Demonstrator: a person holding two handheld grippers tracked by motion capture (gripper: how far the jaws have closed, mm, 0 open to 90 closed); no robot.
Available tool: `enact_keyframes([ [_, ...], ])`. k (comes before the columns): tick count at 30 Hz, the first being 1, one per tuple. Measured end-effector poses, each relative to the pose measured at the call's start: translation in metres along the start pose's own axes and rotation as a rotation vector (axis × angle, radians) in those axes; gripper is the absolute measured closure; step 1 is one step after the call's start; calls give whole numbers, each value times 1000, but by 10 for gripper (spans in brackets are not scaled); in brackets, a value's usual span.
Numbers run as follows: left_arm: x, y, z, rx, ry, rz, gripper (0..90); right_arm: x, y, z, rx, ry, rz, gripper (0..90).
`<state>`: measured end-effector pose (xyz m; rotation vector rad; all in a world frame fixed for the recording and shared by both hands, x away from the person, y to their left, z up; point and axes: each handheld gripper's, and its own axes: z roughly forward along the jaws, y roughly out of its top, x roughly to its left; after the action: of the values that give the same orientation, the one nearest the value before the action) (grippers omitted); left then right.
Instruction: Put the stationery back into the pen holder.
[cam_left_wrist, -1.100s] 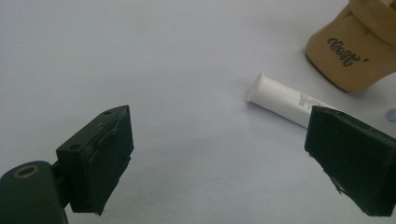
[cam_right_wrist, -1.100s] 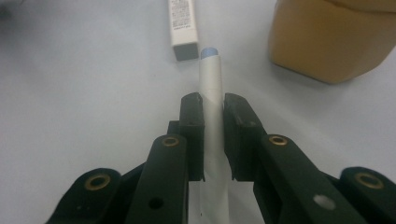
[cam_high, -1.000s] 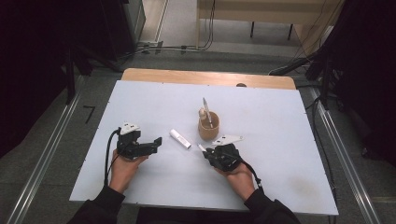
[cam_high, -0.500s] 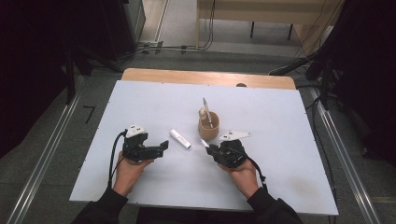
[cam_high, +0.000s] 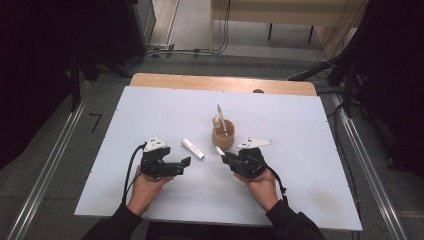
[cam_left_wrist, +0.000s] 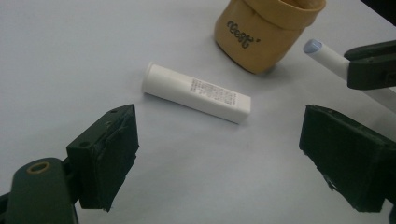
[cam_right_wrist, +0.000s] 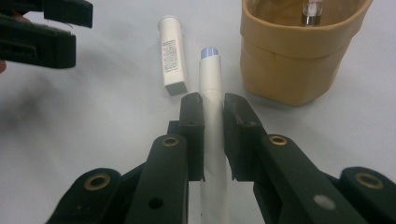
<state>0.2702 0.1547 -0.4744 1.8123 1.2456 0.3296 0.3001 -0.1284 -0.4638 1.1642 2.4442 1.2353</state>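
Where legible, tan cup (cam_left_wrist: 261, 32) print "Geeft", white tube (cam_left_wrist: 198, 93) label unreadable

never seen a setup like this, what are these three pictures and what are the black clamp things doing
A person sits at a white table and holds a hand-operated two-jaw tool in each hand. The high view comes from a fixed camera above, looking down on the table. The other two pictures come from small cameras riding on each tool, looking along its black jaws.

On the table stands a tan fabric cup with a pen-like item in it, and a short white tube lies beside it. The right tool is shut on a slim white pen, which lies between the tube and the cup. The left tool has its jaws wide open, facing the white tube without touching it.
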Motion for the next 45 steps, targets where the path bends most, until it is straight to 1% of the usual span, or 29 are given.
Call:
enact_keyframes([
  [3, -6, -1, 4, 10, -21, 0, 121, -1, 0, 0, -6, 0, 1, 770],
  [6, -11, -2, 6, 20, -34, 12, 124, -1, 1, -1, -9, -1, 1, 770],
  [12, -19, -3, 10, 31, -50, 27, 128, -1, 2, -2, -11, -3, 0, 770],
  [20, -25, -3, 13, 38, -65, 36, 133, -1, 2, -2, -19, -2, 0, 769],
  [30, -41, -5, 21, 58, -98, 60, 139, -1, 3, -3, -33, 3, 3, 769],
  [34, -49, -6, 26, 73, -127, 57, 145, -1, 3, -3, -41, 6, 2, 770],
  [39, -56, -7, 31, 84, -142, 69, 145, 0, 3, -4, -64, 8, 0, 769],
  [44, -62, -7, 36, 89, -159, 62, 154, 0, 3, -3, -68, 13, 2, 769],
  [45, -63, -8, 37, 92, -162, 67, 154, 0, 3, -3, -68, 14, 1, 769],
])
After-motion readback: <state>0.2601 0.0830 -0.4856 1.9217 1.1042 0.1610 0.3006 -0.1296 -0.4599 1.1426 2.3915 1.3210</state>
